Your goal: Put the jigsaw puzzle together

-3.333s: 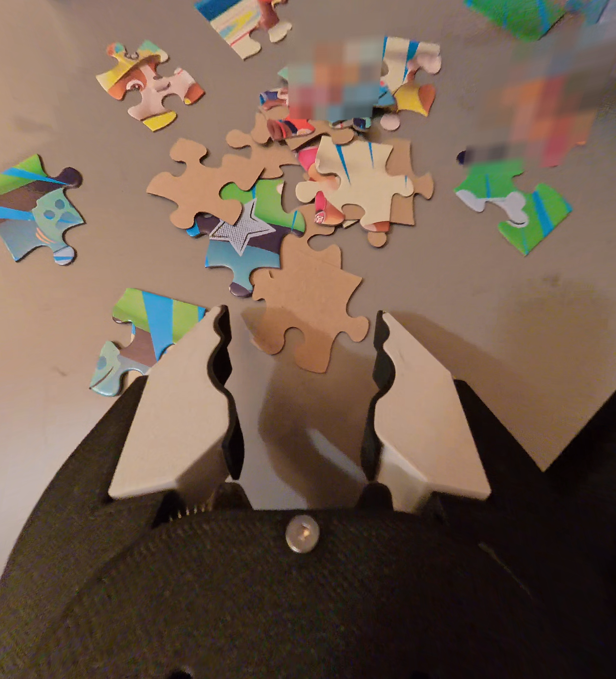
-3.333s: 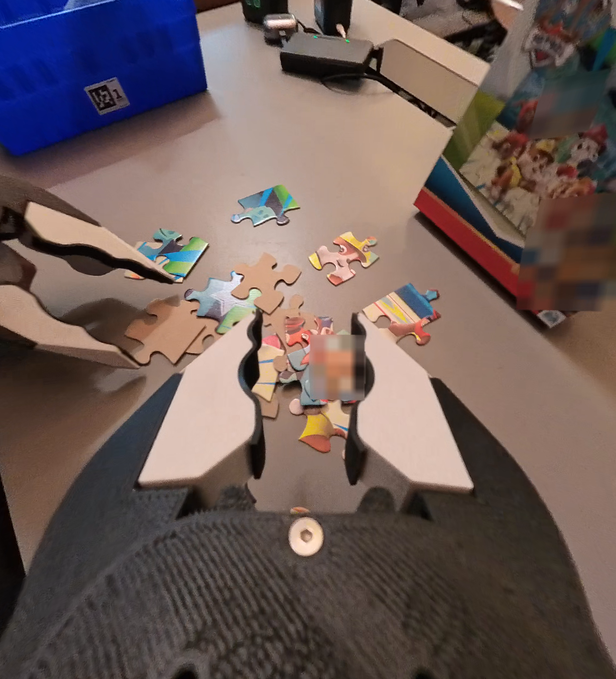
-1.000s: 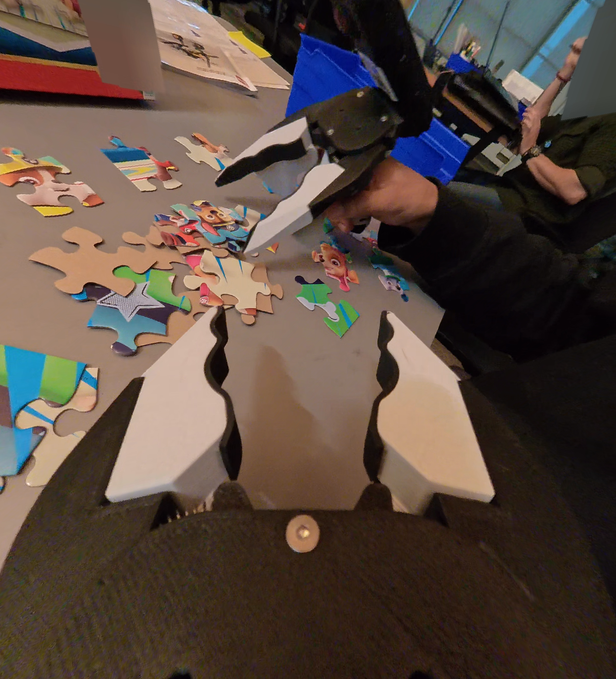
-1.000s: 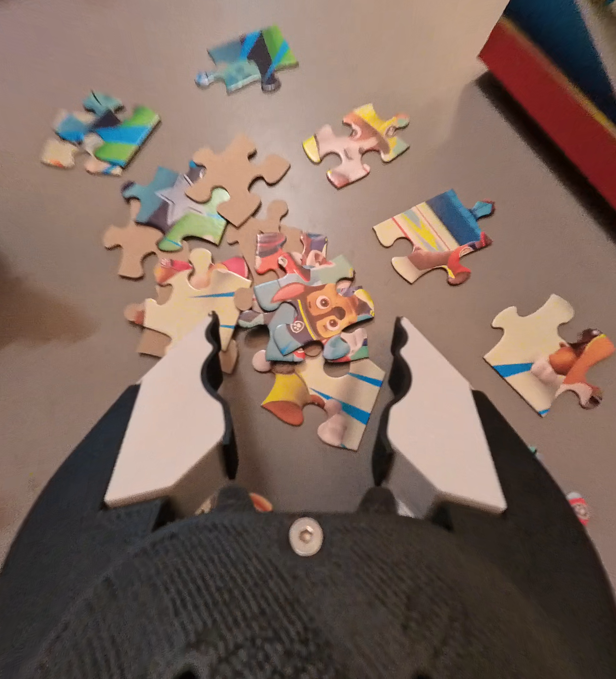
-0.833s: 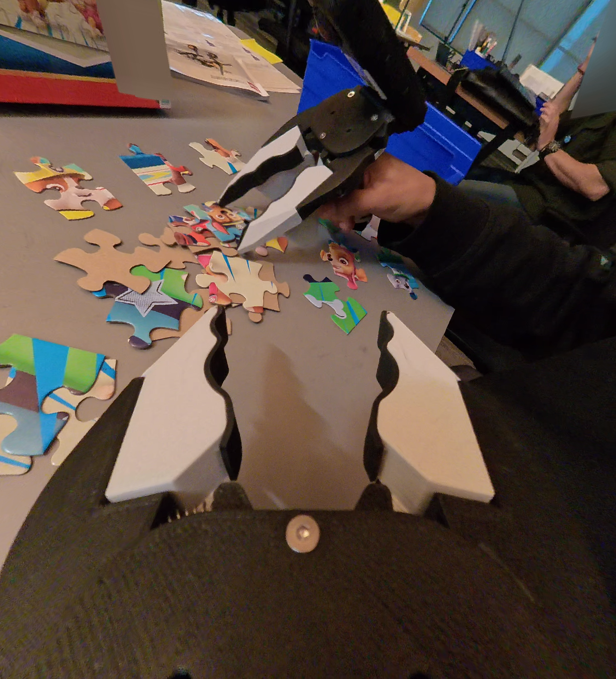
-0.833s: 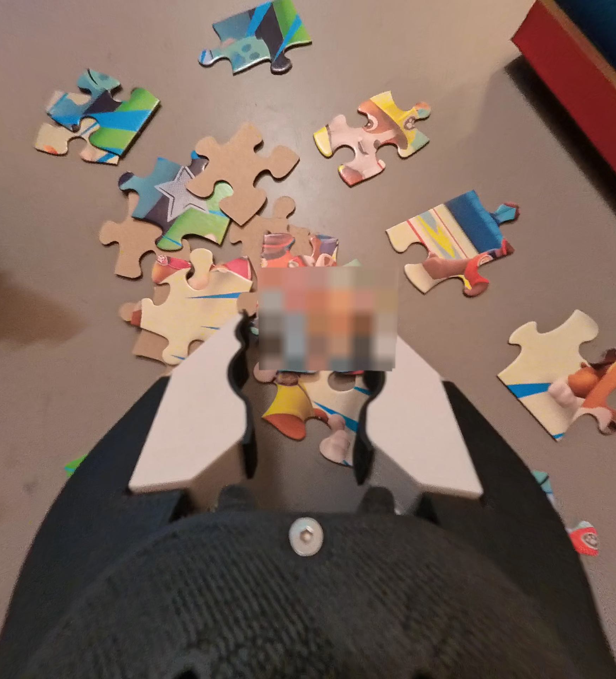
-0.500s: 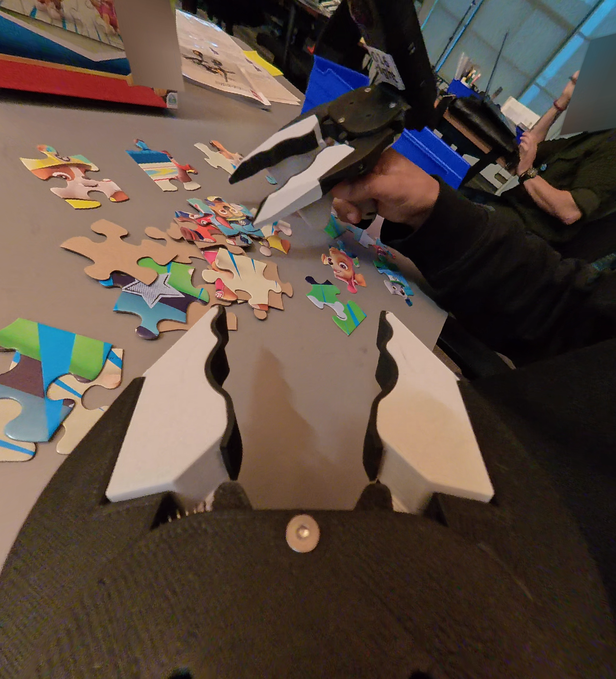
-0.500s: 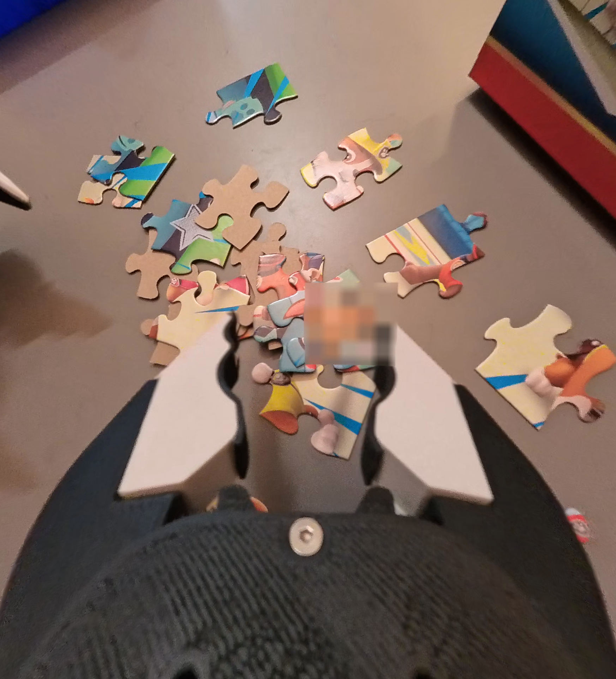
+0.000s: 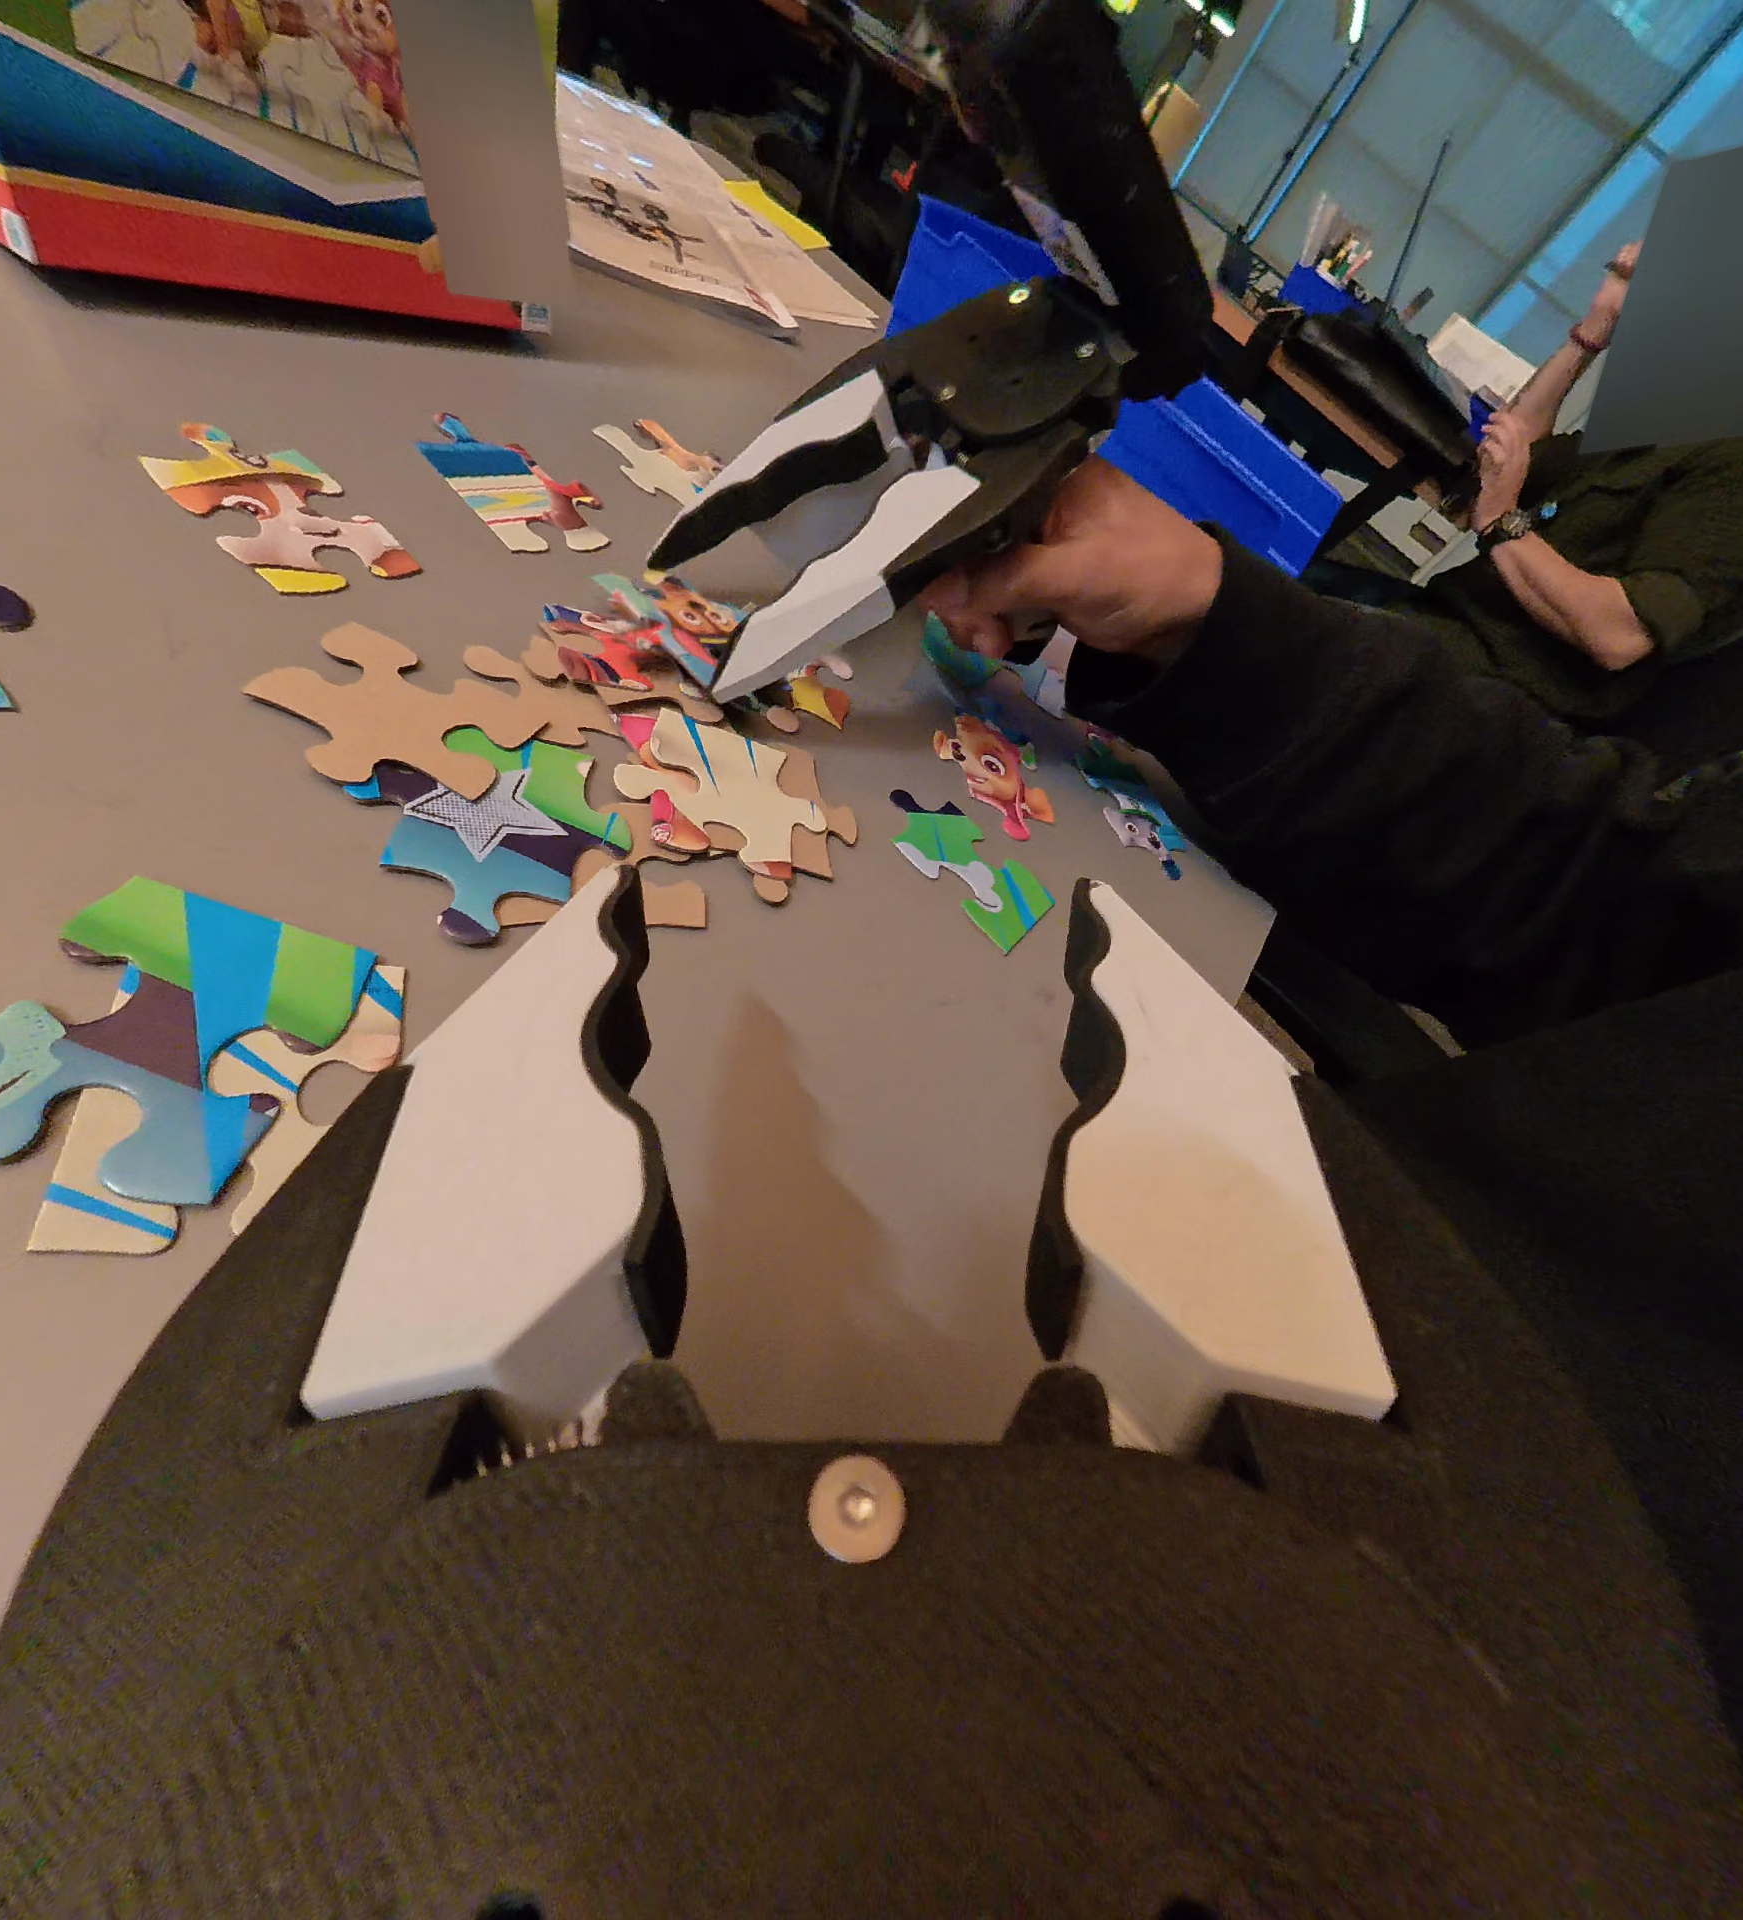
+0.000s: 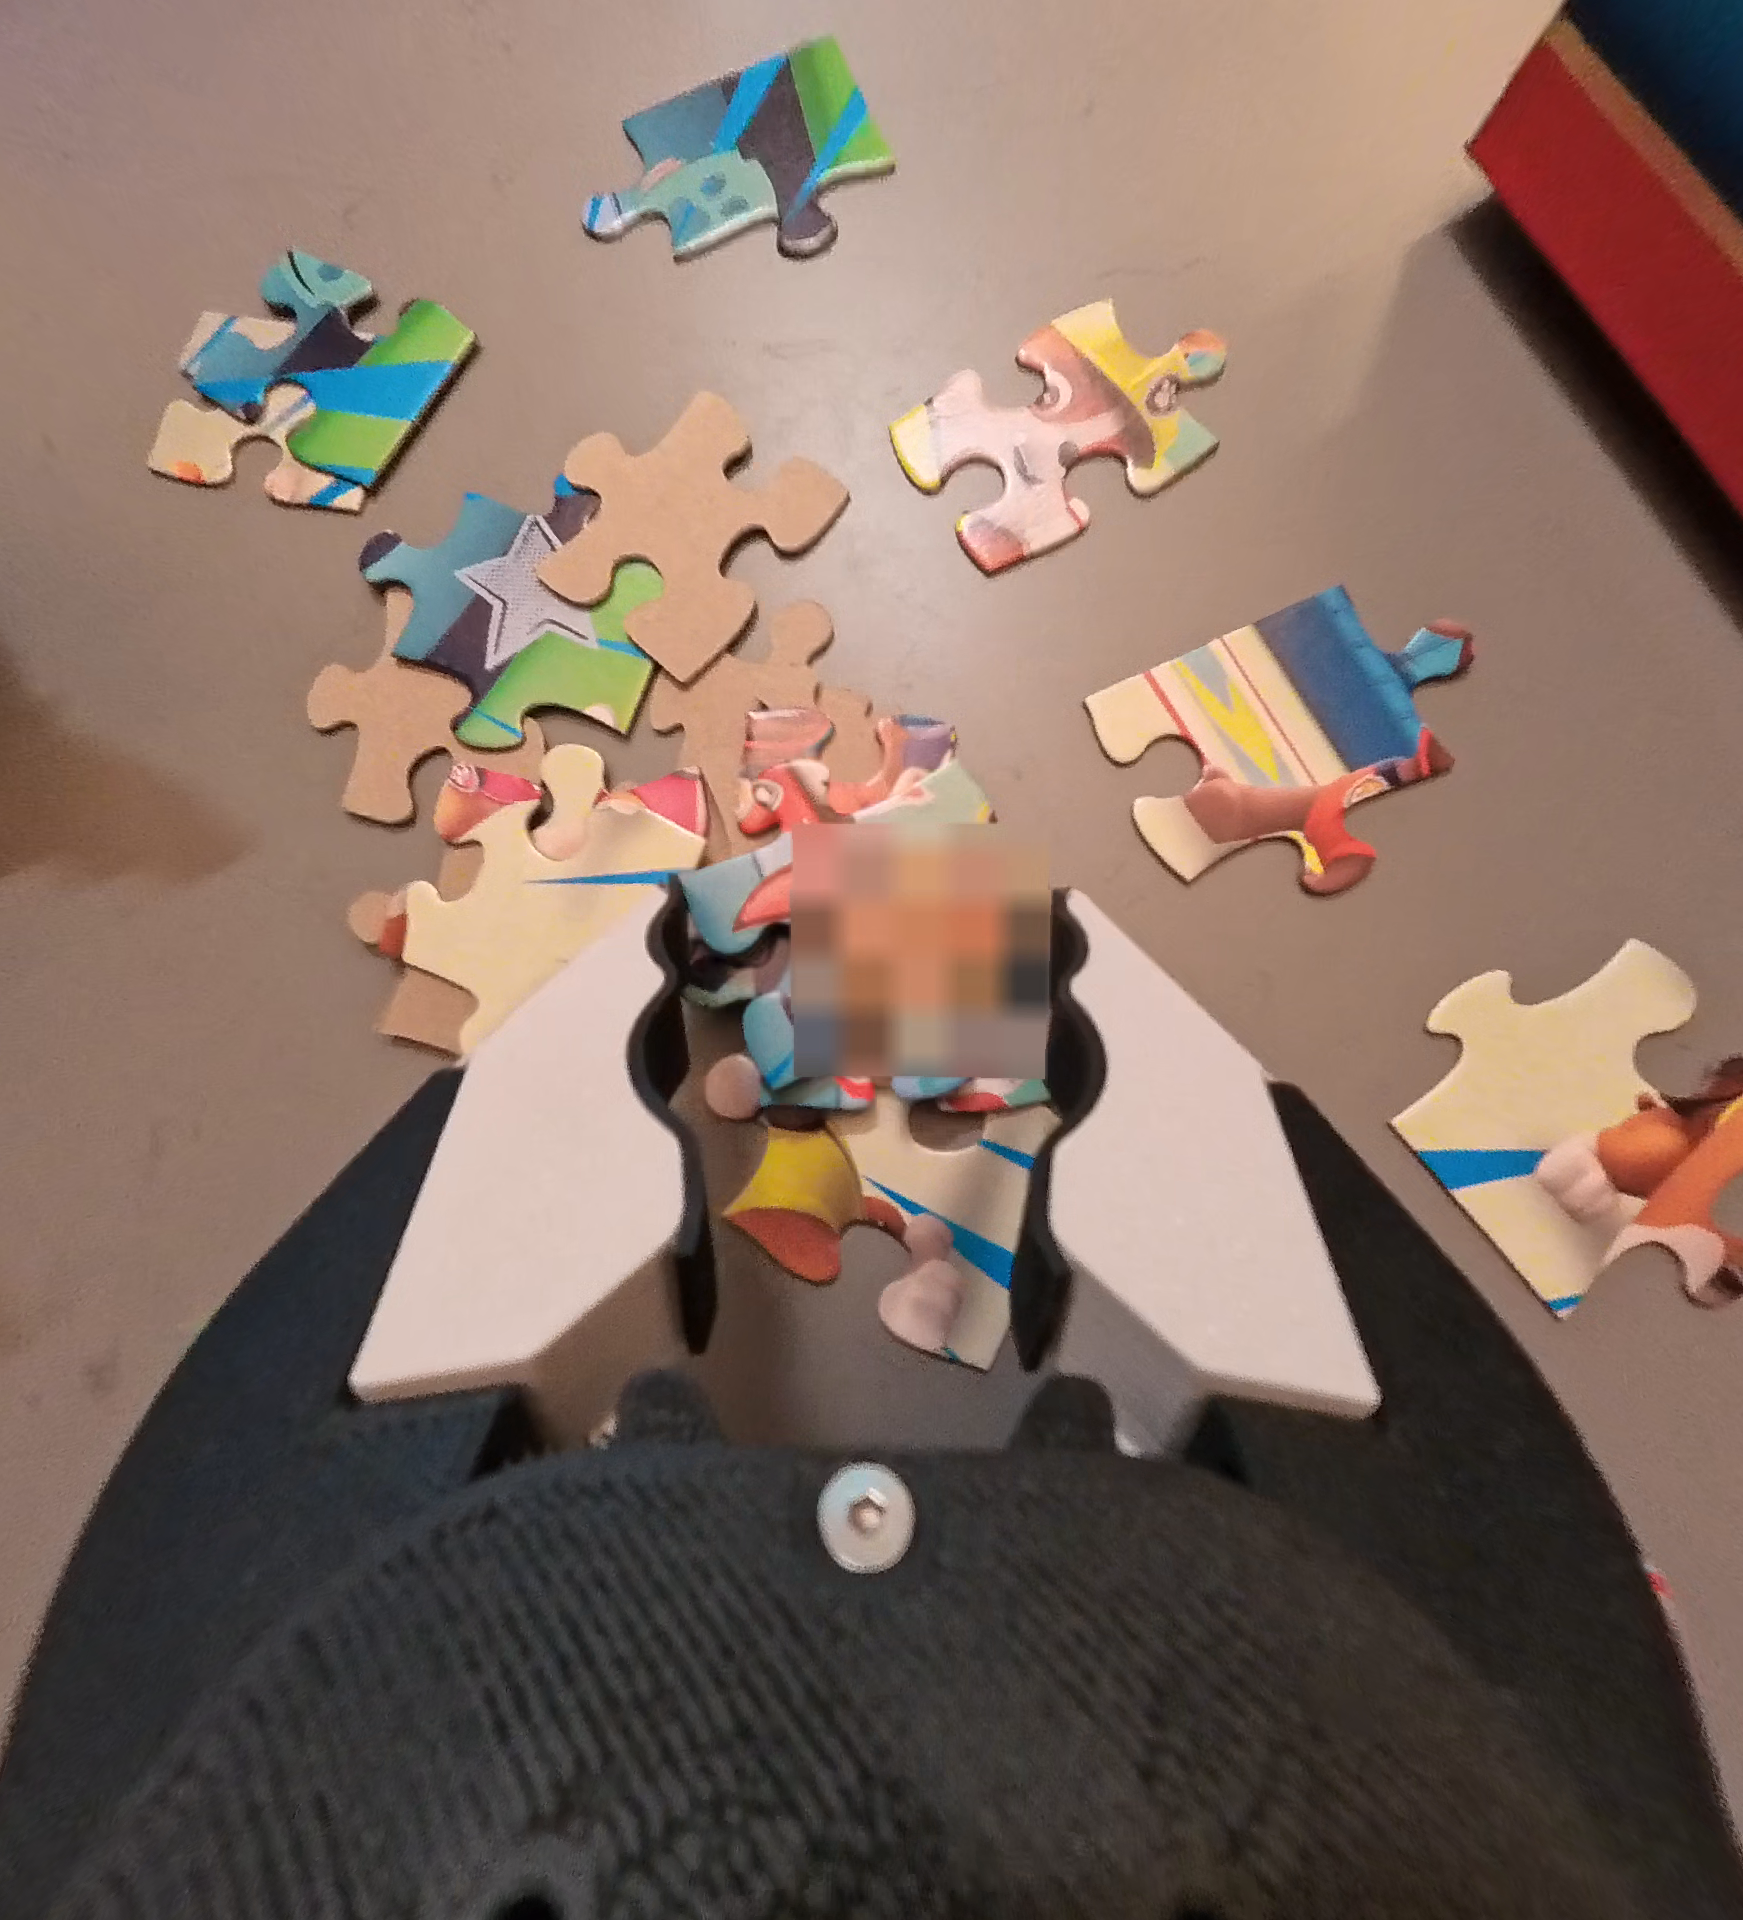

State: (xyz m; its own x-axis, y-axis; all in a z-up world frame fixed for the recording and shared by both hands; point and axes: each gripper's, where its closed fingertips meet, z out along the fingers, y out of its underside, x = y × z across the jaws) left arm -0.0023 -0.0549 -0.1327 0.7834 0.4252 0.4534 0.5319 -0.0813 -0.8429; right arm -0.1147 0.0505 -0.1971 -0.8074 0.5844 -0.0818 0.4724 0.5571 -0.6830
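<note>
Hand [image 9: 1075, 582] only in left view

Each gripper [image 9: 851, 899] has a black, coarse-textured body, white wedge fingers [image 9: 508, 1132] lined with wavy black pads, and one silver screw [image 9: 854, 1507]. A dark long sleeve [image 9: 1366, 748] covers the person's arm.

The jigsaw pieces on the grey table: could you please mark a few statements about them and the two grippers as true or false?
1. The left gripper has its jaws wide apart over bare grey table. True.
2. A plain brown cardboard-backed piece partly covers the blue piece with a silver star. True.
3. The red-edged cardboard box lies flat under the pile. False: it stands at the table's far side.
4. The right gripper hovers over bare table. False: its jaws flank the colourful central pile.
</note>
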